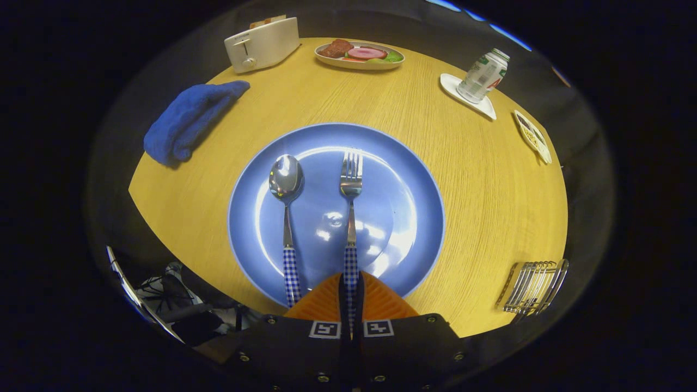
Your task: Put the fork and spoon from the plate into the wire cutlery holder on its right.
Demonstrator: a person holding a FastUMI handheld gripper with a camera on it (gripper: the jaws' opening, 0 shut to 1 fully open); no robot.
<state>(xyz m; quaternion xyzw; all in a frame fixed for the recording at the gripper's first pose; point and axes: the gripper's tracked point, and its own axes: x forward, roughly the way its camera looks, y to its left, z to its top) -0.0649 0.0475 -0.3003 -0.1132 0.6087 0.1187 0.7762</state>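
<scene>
Blue plate (414, 218) carries the spoon (286, 182) and the fork (351, 179) side by side; the gripper (351, 296) is pinched nearly closed on the fork's checked handle. The wire cutlery holder (533, 286) waits well right. Held at its very end, the fork may pivot or slip when lifted.

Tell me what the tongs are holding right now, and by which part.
The tongs are shut on the fork, gripping its checked handle end; the tines point away over the blue plate.
</scene>
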